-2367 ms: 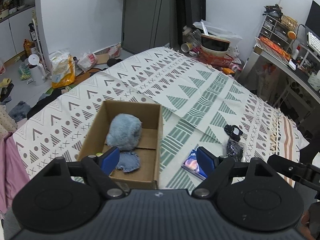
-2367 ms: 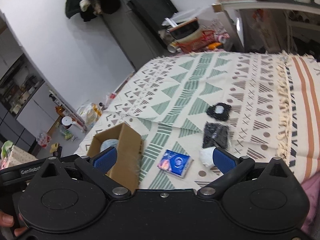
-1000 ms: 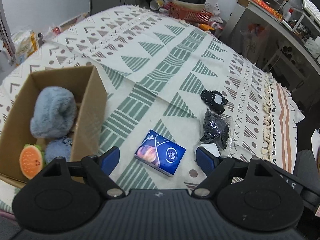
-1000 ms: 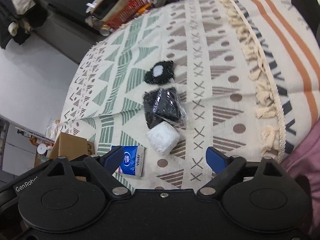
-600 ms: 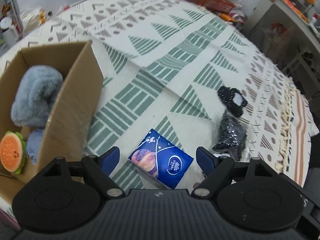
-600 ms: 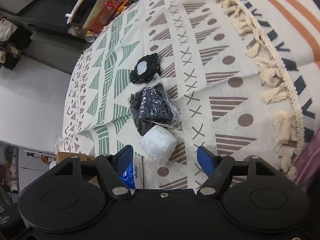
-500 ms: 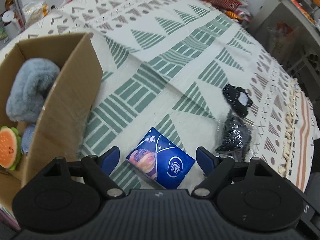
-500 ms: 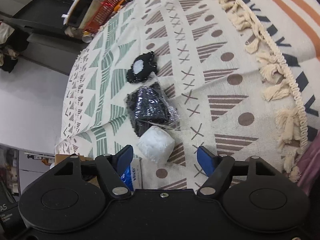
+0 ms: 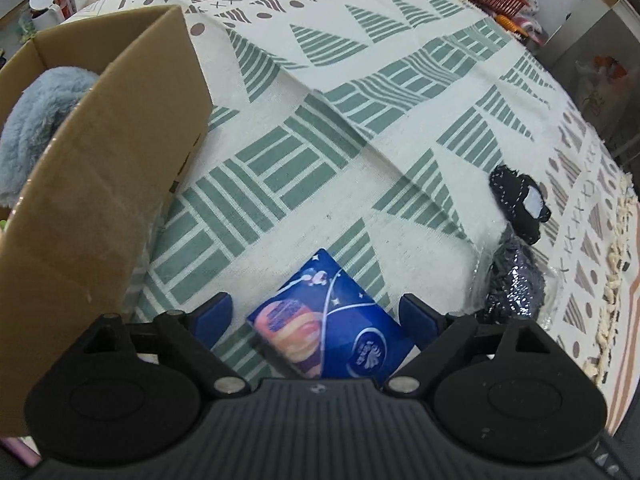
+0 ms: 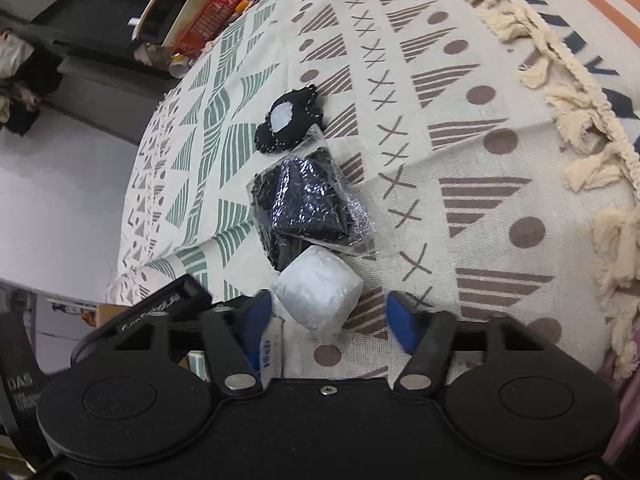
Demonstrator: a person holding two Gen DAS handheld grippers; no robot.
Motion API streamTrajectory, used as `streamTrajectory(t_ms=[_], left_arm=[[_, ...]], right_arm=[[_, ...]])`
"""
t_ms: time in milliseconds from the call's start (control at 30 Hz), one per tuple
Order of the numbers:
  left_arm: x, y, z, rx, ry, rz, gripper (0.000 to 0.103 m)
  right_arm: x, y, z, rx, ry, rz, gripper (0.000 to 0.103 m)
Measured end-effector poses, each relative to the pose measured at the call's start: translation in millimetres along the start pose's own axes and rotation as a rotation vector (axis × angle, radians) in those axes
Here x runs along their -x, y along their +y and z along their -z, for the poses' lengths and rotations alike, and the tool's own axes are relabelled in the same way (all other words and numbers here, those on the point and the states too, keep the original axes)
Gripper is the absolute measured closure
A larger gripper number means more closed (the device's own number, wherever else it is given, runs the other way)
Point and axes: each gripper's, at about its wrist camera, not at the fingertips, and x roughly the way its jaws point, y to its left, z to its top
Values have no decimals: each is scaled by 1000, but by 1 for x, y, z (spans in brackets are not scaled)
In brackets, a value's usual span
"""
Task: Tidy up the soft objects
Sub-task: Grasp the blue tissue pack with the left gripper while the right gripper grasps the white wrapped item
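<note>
At the bottom centre of the left wrist view, the left gripper (image 9: 316, 318) stood with its blue pads wide apart, straddling the blue tissue pack (image 9: 330, 334), which lay flat on the patterned blanket (image 9: 400, 92); neither pad appeared to touch it. Likewise, low in the right wrist view, the right gripper (image 10: 328, 316) had its pads spread, with the white soft cube (image 10: 318, 292) sitting between them and slightly ahead, seemingly not yet squeezed.

To do each pick well, the pads probably needed to drop a little further, so they would bite the sides of the object and not skim its top. The pack looked slick and thin, so a low, centred pinch across its narrow width would suit it. The cube looked squashy; a gentle close should hold it without snagging the bag touching its far side.

Just beyond the cube, mid-frame, lay the black item in a clear crinkly bag (image 10: 308, 204), and past that, toward the upper middle, the black fabric piece with a white patch (image 10: 286, 120). In the left wrist view the cardboard box (image 9: 100, 184) filled the left side, just beside the pack, with a grey-blue plush (image 9: 36, 120) already inside at the far left. That box was presumably the destination.
</note>
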Motion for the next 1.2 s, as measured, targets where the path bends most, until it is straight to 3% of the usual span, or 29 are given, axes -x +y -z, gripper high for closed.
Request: streamTrajectory(t_ms=[33,300,600,700,733,767,867,1200], left_arm=[[-1,-2,0,-4,-1,-7,14],[2,0,10,-15,28,-64,14],[11,11,21,-10,46,-48,14],[16,15,25,3,16,-48,32],[19,16,27,4,9,-39,50],[22,16,27,2,4,-29,52],[30,18,27,13,0,35,53],[82,13,24,-30,-98,103,53]], right_arm=[[-2,-1,0,-1,3,-4,64],[3,-4,4,0,-15,-15,66],[14,-8,8,0,-15,-9,66],[21,-6,11,25,-27,-11,66],[23,-5,12,31,-32,-15,66],[27,-4,12,38,-38,-20,66],[35,0,14,55,-53,-32,66],[58,16,19,112,-89,-97,66]])
